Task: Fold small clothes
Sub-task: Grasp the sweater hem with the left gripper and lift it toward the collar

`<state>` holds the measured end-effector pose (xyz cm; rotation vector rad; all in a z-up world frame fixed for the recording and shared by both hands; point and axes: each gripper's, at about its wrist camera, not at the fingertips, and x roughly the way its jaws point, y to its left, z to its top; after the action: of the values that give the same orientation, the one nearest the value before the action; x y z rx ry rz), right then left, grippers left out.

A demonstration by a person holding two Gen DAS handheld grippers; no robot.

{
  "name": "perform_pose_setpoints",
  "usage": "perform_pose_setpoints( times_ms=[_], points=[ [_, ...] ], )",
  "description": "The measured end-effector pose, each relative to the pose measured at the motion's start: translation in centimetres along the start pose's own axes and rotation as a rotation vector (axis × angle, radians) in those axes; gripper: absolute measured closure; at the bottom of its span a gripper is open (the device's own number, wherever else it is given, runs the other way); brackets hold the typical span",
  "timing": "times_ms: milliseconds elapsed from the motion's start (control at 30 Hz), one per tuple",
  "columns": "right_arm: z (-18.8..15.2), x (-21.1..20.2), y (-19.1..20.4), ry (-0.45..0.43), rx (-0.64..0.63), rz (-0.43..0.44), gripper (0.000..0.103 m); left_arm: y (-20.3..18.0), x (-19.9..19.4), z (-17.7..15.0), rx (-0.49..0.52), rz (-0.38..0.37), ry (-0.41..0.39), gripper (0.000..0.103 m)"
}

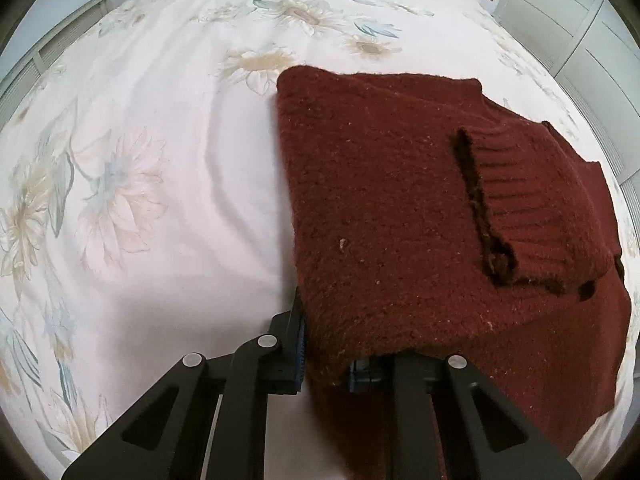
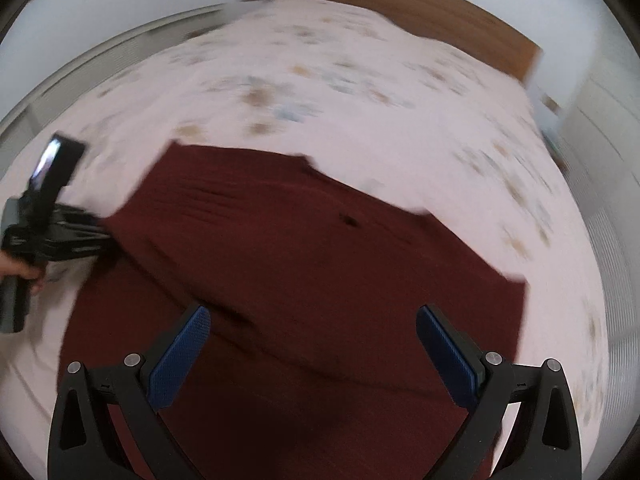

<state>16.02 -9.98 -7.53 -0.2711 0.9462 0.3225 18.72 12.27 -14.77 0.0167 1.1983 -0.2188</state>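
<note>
Sweater (image 1: pixel 400 208) corner hides pinching left gripper (image 1: pixel 326 364) pads; right gripper (image 2: pixel 312 344) gapes, view blurred.

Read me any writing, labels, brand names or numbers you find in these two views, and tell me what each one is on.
None: no readable text in either view.
The dark red sweater shows no tag or logo.
The floral bedsheet carries only a flower print.
The left gripper and right gripper show no markings.
The right wrist view is motion-blurred, so small print there would be lost.
</note>
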Motion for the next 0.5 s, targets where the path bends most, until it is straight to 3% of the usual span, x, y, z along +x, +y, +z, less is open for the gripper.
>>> perform_pose_setpoints(
  times_ms=[133, 300, 500],
  points=[
    [2.9, 2.9, 4.0, 0.030, -0.075, 0.051, 0.000, -0.7, -0.1, -0.3, 0.029, 0.047, -0.008, 0.089],
    [4.5, 6.5, 7.7, 0.092, -0.147, 0.093, 0.000, -0.8, -0.3, -0.3, -0.010, 0.028, -0.006, 0.089],
    [4.4, 10.3, 9.9, 0.163, -0.209, 0.036, 0.002, -1.4, -0.2, -0.2, -0.017, 0.037, 0.006, 0.089]
  ],
)
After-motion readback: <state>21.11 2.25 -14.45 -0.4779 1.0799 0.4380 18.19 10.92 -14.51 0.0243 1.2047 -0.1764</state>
